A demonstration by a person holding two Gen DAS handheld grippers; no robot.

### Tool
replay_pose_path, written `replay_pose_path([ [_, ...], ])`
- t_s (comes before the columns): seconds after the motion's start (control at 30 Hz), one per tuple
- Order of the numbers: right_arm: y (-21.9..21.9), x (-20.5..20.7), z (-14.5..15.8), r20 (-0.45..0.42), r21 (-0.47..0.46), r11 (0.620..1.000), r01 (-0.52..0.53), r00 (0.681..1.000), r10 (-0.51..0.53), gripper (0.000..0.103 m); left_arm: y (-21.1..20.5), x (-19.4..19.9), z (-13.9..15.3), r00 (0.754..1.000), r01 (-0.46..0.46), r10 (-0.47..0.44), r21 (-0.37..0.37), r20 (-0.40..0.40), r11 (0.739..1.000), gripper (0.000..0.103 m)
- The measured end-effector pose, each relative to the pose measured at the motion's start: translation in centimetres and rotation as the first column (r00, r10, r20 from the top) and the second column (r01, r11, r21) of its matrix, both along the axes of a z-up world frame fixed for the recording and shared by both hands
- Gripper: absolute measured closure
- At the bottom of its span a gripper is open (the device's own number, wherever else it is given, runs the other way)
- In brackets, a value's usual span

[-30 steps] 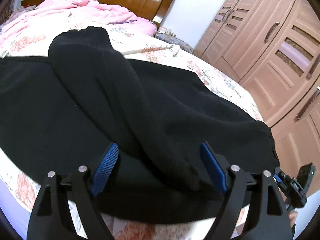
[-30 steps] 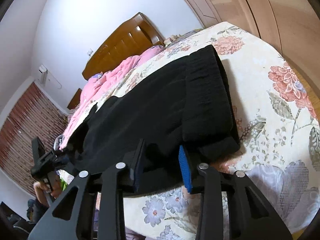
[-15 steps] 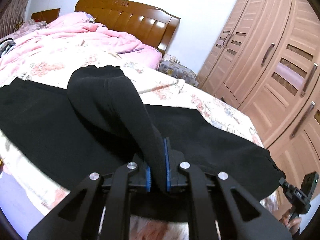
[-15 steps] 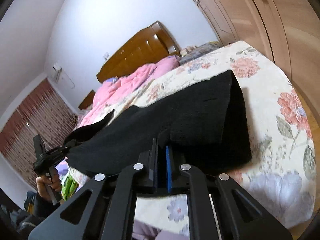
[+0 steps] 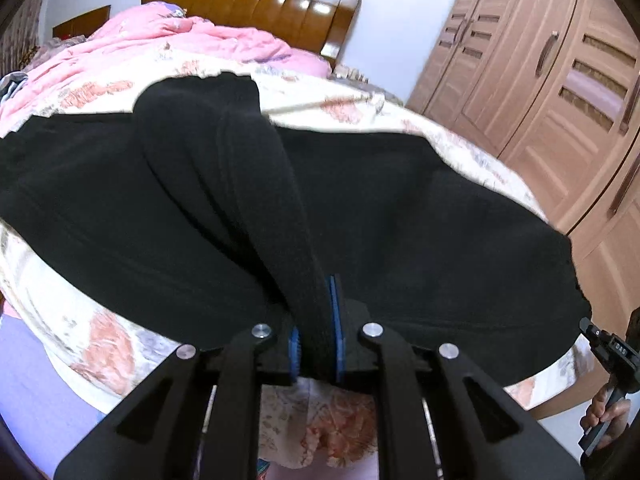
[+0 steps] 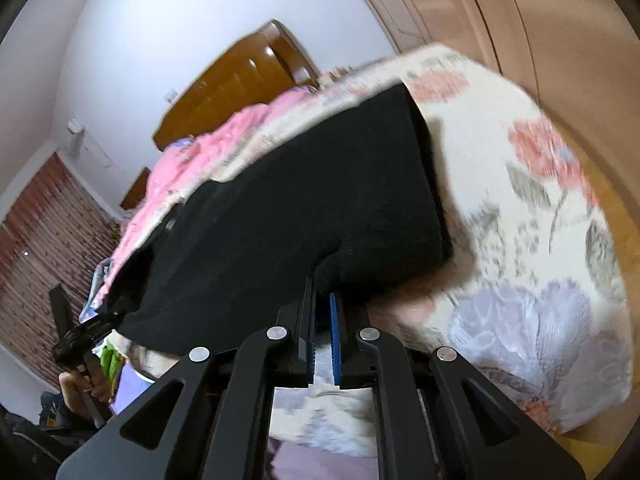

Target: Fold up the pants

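The black pants point(image 5: 400, 220) lie across the floral bed point(image 5: 100, 344), their long axis running crosswise ahead of both sets of jaws. The left gripper point(image 5: 314, 344) is clamped on a raised ridge of fabric; the right gripper point(image 6: 322, 320) pinches the near edge by the waistband end. The only writing, on the far gripper's body, is too small to read.

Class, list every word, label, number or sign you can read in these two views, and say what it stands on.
"DAS": small label on the body of the right tongs, barely legible.
No other text on the pants, bedsheet, headboard or wardrobe.
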State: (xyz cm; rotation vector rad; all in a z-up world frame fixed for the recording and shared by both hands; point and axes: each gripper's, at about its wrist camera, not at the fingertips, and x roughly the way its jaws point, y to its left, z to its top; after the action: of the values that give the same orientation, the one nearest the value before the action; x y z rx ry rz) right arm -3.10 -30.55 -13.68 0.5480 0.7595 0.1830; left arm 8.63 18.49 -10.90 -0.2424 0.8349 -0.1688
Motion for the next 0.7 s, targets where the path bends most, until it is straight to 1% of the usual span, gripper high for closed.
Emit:
replay_pose_path([
  [0.07,-0.2,0.0,-0.6,-0.009,0.028,1.000,0.007,1.000,-0.007,0.096,-0.4,0.2,-0.5,1.000,-0.001,0.001,0.029,0.021,1.000,0.087],
  [0.17,0.1,-0.2,0.2,0.001,0.000,1.000,-0.001,1.000,0.001,0.096,-0.7,0.2,-0.3,1.000,0.005,-0.006,0.048,0.028,0.999,0.083],
  [0.2,0.1,-0.1,0.1,-0.005,-0.002,1.000,-0.006,1.000,0.006,0.096,-0.6,0.2,-0.3,1.000,0.002,-0.004,0.055,0.028,0.999,0.078],
  [0.27,0.2,0.0,-0.3,-0.024,-0.008,1.000,-0.019,1.000,0.019,0.093,-0.5,-0.3,-0.1,0.999,-0.015,0.013,0.062,0.037,0.998,0.042],
  [0.3,0.2,-0.2,-0.1,-0.032,-0.012,1.000,-0.029,0.999,0.028,0.087,-0.1,-0.8,0.5,0.998,-0.029,0.026,0.051,0.060,0.998,0.036],
  [0.33,0.3,-0.5,0.1,-0.045,-0.019,0.999,-0.038,0.998,0.037,0.072,0.4,-1.4,1.4,0.995,-0.048,0.043,0.050,0.094,0.998,0.032],
  [0.37,0.2,-1.1,0.6,-0.065,-0.046,0.998,-0.037,0.997,0.034,0.062,0.8,-2.0,2.4,0.989,-0.070,0.062,0.054,0.137,0.996,0.030],
  [0.4,0.1,-1.7,1.2,-0.070,-0.083,0.996,-0.024,0.997,0.018,0.038,1.2,-2.6,3.5,0.981,-0.088,0.077,0.057,0.180,0.994,0.026],
  [0.43,0.0,-2.9,2.4,-0.033,-0.139,0.990,-0.002,0.999,-0.002,0.031,1.7,-3.4,5.2,0.964,-0.113,0.096,0.058,0.247,0.992,0.015],
  [0.47,0.1,-3.5,3.3,0.000,-0.170,0.985,0.002,1.000,-0.002,0.031,2.0,-3.9,6.7,0.948,-0.126,0.104,0.055,0.300,0.990,0.010],
  [0.5,0.2,-4.0,4.5,0.038,-0.209,0.978,0.000,0.999,0.009,0.031,2.0,-3.9,8.3,0.936,-0.123,0.098,0.054,0.338,0.991,0.010],
  [0.53,0.4,-4.0,5.3,0.060,-0.236,0.972,-0.001,0.998,0.015,0.031,1.6,-3.4,9.1,0.938,-0.098,0.075,0.053,0.337,0.994,0.011],
  [0.6,1.4,-3.0,7.0,0.107,-0.291,0.957,-0.011,0.993,0.044,0.031,-0.8,-1.1,10.6,0.953,0.014,-0.031,0.058,0.301,0.998,0.011],
  [0.63,2.3,-1.5,7.7,0.122,-0.311,0.950,-0.035,0.990,0.076,0.031,-3.1,0.8,11.0,0.959,0.071,-0.096,0.102,0.268,0.992,0.011],
  [0.67,3.0,-0.1,8.0,0.121,-0.331,0.942,-0.057,0.987,0.102,0.031,-5.7,2.6,10.9,0.960,0.126,-0.159,0.150,0.230,0.981,0.011],
  [0.7,3.9,1.5,8.1,0.115,-0.355,0.931,-0.080,0.985,0.129,0.031,-7.7,4.0,10.7,0.955,0.184,-0.218,0.173,0.203,0.968,0.012],
])
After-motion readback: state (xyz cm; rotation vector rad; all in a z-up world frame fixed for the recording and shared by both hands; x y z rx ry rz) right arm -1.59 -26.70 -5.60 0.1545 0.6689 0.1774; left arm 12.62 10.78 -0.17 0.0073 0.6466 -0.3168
